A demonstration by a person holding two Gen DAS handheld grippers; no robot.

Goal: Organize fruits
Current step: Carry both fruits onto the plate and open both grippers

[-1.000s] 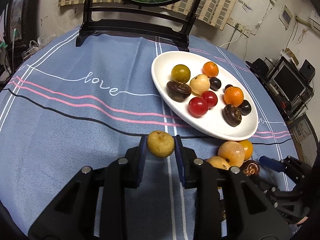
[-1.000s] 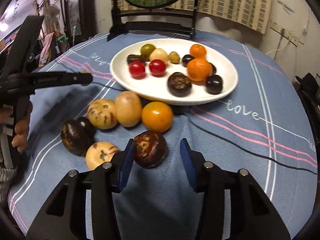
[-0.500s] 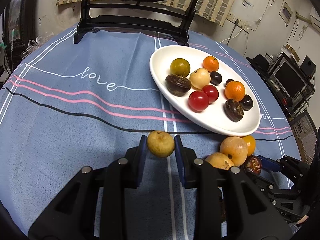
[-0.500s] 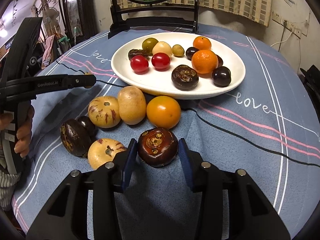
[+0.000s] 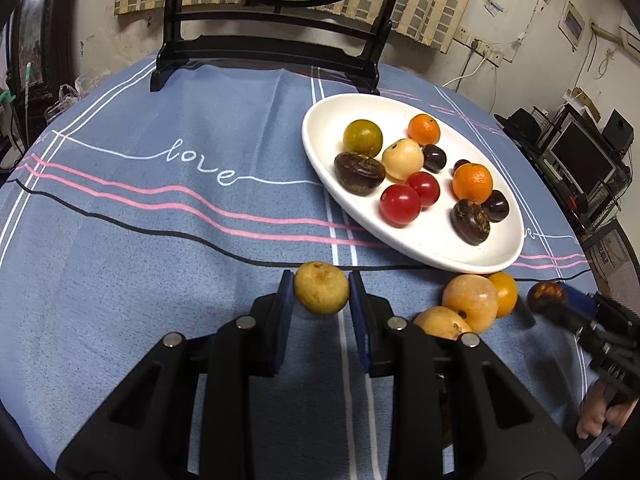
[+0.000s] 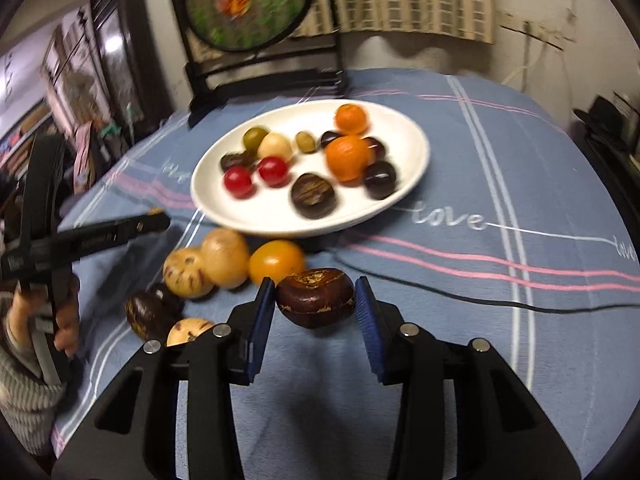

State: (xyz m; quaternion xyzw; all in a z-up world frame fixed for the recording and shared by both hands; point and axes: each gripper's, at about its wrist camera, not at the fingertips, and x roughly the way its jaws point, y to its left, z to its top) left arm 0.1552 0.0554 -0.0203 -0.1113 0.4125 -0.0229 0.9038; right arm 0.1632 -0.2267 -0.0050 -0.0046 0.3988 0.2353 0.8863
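Observation:
My left gripper (image 5: 321, 280) is shut on a small yellow-brown fruit (image 5: 321, 292), held just above the blue cloth, short of the white plate (image 5: 320, 160). My right gripper (image 6: 315, 294) is shut on a dark brown fruit (image 6: 315, 300), raised off the cloth; its shadow lies below. The plate (image 6: 416, 148) holds several fruits: oranges, red tomatoes, dark and pale ones. Loose on the cloth lie an orange-yellow fruit (image 6: 276, 262), a tan fruit (image 6: 224, 256), a speckled fruit (image 6: 188, 274), a dark fruit (image 6: 146, 314) and a pale one (image 6: 188, 330).
A black stand with a round painted screen (image 5: 272, 52) rises at the table's far edge behind the plate. A person's hand (image 6: 66, 320) grips the left gripper's handle at the left. Monitors and speakers (image 5: 580, 152) stand beyond the table's right side.
My right gripper closed on the dark brown fruit, lifted it off the cloth and rolled a little. My left gripper kept still with its fruit.

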